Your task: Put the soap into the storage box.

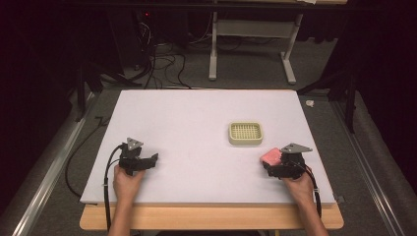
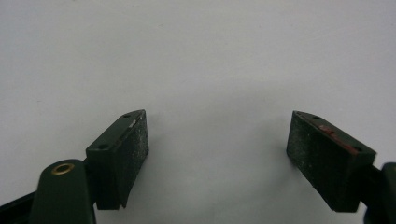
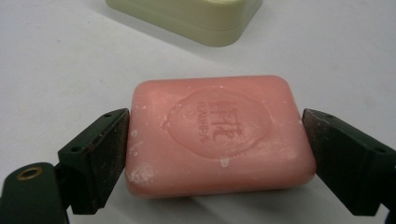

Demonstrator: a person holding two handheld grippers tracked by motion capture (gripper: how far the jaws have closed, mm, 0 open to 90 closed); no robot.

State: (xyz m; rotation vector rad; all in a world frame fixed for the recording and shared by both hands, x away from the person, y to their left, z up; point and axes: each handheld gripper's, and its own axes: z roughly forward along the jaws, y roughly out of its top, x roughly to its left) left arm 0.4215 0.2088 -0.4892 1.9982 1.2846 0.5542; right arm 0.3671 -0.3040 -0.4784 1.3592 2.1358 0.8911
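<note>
Pink rectangular soap bar (image 3: 217, 135): clamped between jaws of right hand-held gripper (image 3: 215, 149), near desk (image 1: 187, 123) right edge, just short of pale green plastic soap dish (image 1: 245, 133). Left hand-held gripper (image 2: 217, 154): jaws spread, holding nothing.

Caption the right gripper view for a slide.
Right claw shut on pink soap bar, pale soap dish just beyond.

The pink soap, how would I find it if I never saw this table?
Look at the white table, near its right front corner. Just in front of the pale slotted soap dish, the right gripper clamps the pink soap. It is the lone pink bar, with a stamped oval.
</note>
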